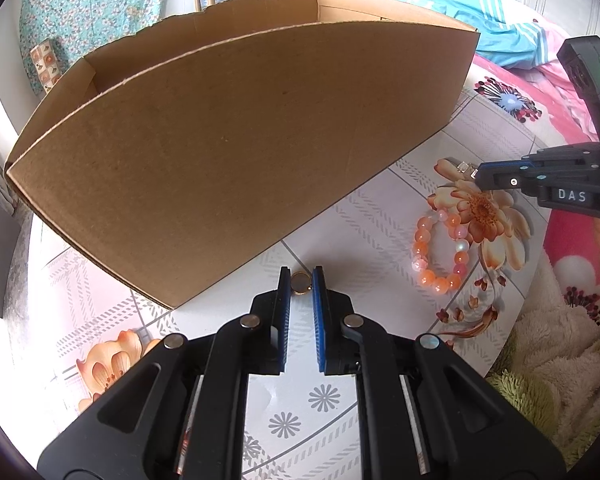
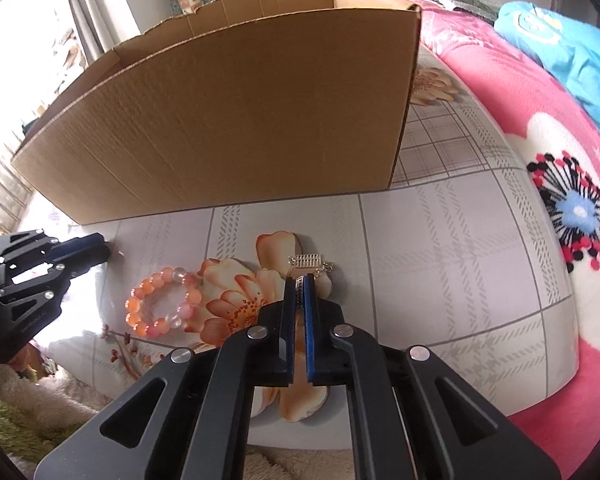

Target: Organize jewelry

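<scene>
Right wrist view: right gripper (image 2: 299,286) jaws closed on a thin silver bracelet (image 2: 309,263) lying on the desk (image 2: 440,248), left gripper (image 1: 301,282) pinching a gold ring (image 1: 301,283); either could slip before reaching the far cardboard box (image 2: 228,120).

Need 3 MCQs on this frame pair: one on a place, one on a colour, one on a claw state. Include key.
1. Where does the bead bracelet lie?
A. inside the cardboard box
B. on the tablecloth, in front of the cardboard box
C. on the pink blanket

2. What colour are most of its beads?
A. orange
B. green
C. black

3. What is the left claw doing?
A. standing wide open over nothing
B. gripping the bracelet
C. closed on a gold ring

Key:
1 B: it rests on the flowered tablecloth, clear of the box.
2 A: orange, with a few pale ones.
3 C: the ring sits pinched between its blue pads.
</scene>
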`<state>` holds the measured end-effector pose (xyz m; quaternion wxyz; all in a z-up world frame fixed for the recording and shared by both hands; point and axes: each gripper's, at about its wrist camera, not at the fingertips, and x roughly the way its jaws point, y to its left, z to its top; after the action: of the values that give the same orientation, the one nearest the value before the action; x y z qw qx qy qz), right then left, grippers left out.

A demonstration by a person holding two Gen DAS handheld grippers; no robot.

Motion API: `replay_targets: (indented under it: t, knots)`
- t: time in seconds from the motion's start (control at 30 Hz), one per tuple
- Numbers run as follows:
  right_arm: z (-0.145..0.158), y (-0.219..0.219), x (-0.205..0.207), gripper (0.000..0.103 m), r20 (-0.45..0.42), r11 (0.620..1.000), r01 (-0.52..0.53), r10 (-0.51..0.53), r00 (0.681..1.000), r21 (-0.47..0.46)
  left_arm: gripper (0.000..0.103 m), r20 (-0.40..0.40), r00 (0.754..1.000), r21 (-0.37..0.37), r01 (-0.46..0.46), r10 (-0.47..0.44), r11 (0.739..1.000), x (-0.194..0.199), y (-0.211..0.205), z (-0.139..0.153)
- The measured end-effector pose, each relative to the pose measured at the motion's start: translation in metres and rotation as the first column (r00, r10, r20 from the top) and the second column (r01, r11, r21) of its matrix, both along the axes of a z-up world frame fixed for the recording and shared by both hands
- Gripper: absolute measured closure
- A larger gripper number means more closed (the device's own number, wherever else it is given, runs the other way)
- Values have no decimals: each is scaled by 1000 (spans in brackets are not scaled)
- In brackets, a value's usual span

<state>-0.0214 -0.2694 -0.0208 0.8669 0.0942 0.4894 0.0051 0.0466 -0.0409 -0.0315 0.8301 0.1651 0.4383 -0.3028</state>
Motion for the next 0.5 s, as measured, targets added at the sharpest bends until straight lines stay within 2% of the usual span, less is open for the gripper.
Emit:
replay_targets:
  t: [0.3, 0.5]
  knots:
    - [26, -5, -18, 99, 75, 996, 30, -36, 997, 84, 93, 6, 1000, -6, -1, 1, 1000, -1, 2, 0]
    - [35, -10, -16, 99, 106, 991, 35, -49, 993, 131, 93, 2, 1000, -22, 7, -7, 1000, -3, 4, 0]
